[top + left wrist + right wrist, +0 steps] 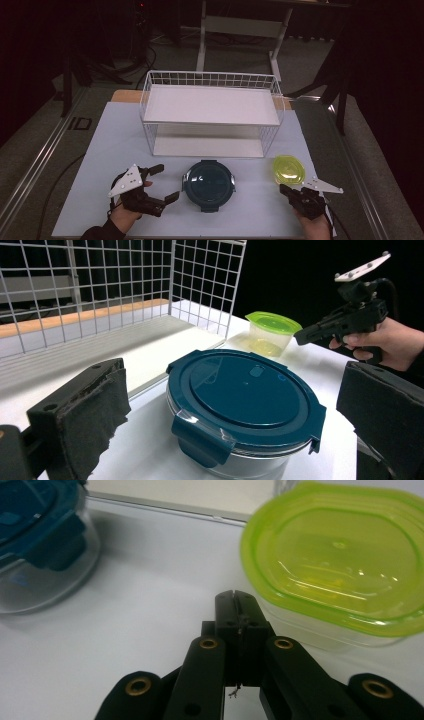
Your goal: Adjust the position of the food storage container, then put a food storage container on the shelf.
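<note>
High view shows the left tongs (pixel 162 182) wide apart on the bench (pixel 100 150), just beside the blue-lidded bowl (pixel 208 182) at the front middle, below the wire rack (pixel 210 112). Farther right, the green-lidded box (pixel 288 169) stands near the front right. The right tongs (pixel 283 189) are pressed together with nothing between, tip just beside that box.

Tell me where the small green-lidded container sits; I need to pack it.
The small green-lidded clear plastic container sits front right in the high view, beside the round blue-lidded glass container.
</note>
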A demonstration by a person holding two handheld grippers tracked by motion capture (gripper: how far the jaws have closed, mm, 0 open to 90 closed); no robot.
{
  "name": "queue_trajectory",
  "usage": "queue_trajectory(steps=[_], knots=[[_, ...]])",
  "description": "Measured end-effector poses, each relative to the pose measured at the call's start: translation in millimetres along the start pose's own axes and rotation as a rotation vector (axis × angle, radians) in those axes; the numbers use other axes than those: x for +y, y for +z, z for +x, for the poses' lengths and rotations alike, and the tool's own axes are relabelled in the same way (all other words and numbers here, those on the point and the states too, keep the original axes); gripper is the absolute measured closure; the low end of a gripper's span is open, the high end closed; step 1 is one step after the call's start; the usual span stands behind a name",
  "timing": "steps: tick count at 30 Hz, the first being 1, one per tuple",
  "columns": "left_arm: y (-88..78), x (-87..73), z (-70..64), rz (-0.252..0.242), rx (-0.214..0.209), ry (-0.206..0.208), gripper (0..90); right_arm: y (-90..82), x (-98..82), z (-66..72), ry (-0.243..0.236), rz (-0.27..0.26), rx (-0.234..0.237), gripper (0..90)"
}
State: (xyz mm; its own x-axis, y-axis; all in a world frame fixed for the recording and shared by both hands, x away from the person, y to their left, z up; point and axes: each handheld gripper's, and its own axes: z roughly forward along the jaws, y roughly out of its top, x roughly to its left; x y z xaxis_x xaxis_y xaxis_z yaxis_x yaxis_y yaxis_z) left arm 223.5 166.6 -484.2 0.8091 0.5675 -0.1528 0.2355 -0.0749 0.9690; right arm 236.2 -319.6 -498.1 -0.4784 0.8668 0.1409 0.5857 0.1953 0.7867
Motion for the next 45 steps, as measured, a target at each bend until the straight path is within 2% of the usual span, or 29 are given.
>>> queue_trajectory(steps=[4, 6, 11, 12, 13, 14, 18, 20, 25, 26, 29, 31, 32, 34, 35, 37, 38, 39, 40, 41, 42, 45], knots=[[0.9, 1.7, -1.1, -0.006, -0.011, -0.001, 1.0, -3.0, 5.6, 8.4, -0.017, -0.035, 0.029, 86.5], [1.3, 2.5, -1.7, -0.005, -0.013, 0.003, 1.0, -3.8, 9.4, 14.2, -0.023, -0.052, 0.062, 85.3], [2.9, 4.4, -3.8, -0.006, -0.042, 0.000, 1.0, -3.4, 21.1, 34.4, -0.118, -0.079, 0.080, 75.0], [2.9, 4.4, -3.8, -0.006, -0.042, 0.000, 1.0, -3.4, 21.1, 34.4, -0.118, -0.079, 0.080, 75.0], [2.9, 4.4, -3.8, -0.006, -0.042, 0.000, 1.0, -2.8, 23.6, 37.7, -0.128, -0.090, 0.093, 68.9], [3.9, 5.1, -4.7, -0.005, -0.058, 0.003, 1.0, -2.0, 29.0, 44.2, -0.133, -0.109, 0.114, 57.3], [5.5, 5.1, -4.2, 0.002, -0.086, -0.012, 1.0, 2.6, 40.0, 56.3, -0.154, -0.152, 0.137, 28.4], [5.7, 5.4, -4.1, 0.005, -0.097, -0.017, 1.0, 8.1, 46.0, 61.2, -0.175, -0.133, 0.173, 12.4], [7.3, 8.3, -3.0, 0.038, -0.098, -0.009, 1.2, 14.8, 57.9, 72.0, -0.176, -0.155, 0.215, 15.3], [7.6, 8.8, -2.4, 0.033, -0.103, -0.014, 2.5, 16.8, 60.6, 72.9, -0.169, -0.140, 0.229, 14.8], [10.6, 10.7, -0.7, 0.070, -0.085, -0.021, 2.7, 21.0, 64.3, 74.1, -0.133, -0.162, 0.281, 14.6], [13.7, 10.5, 0.0, 0.101, -0.060, -0.022, 2.7, 25.2, 67.6, 74.2, -0.099, -0.092, 0.316, 14.8], [15.4, 10.1, 0.8, 0.119, -0.055, -0.034, 2.9, 27.2, 67.9, 74.4, -0.084, -0.083, 0.334, 14.6], [19.1, 8.5, 3.4, 0.151, -0.034, -0.079, 4.6, 31.3, 67.5, 75.9, -0.095, -0.077, 0.323, 14.4], [20.4, 7.4, 5.1, 0.154, -0.034, -0.103, 4.7, 34.1, 67.4, 75.6, -0.091, -0.072, 0.345, 14.3], [22.4, 5.5, 7.8, 0.151, -0.017, -0.138, 5.0, 40.0, 67.2, 73.4, -0.039, -0.035, 0.392, 14.3], [23.3, 5.2, 9.8, 0.151, -0.025, -0.165, 5.0, 43.2, 67.4, 72.0, -0.011, -0.010, 0.424, 14.0], [24.2, 5.8, 11.9, 0.165, -0.025, -0.194, 5.0, 45.3, 67.2, 71.2, -0.003, 0.000, 0.416, 14.0], [25.4, 6.4, 14.1, 0.185, -0.029, -0.224, 5.2, 45.4, 67.2, 72.1, -0.015, -0.004, 0.384, 13.9], [27.2, 6.8, 16.3, 0.205, -0.025, -0.249, 5.9, 46.5, 67.4, 73.0, -0.030, 0.008, 0.395, 10.7], [29.3, 7.3, 18.4, 0.237, 0.000, -0.274, 5.9, 47.4, 67.6, 73.9, -0.031, 0.016, 0.403, 9.3], [35.2, 4.6, 28.1, 0.282, 0.009, -0.404, 5.4, 53.0, 69.3, 73.8, 0.038, 0.072, 0.392, 9.3]])
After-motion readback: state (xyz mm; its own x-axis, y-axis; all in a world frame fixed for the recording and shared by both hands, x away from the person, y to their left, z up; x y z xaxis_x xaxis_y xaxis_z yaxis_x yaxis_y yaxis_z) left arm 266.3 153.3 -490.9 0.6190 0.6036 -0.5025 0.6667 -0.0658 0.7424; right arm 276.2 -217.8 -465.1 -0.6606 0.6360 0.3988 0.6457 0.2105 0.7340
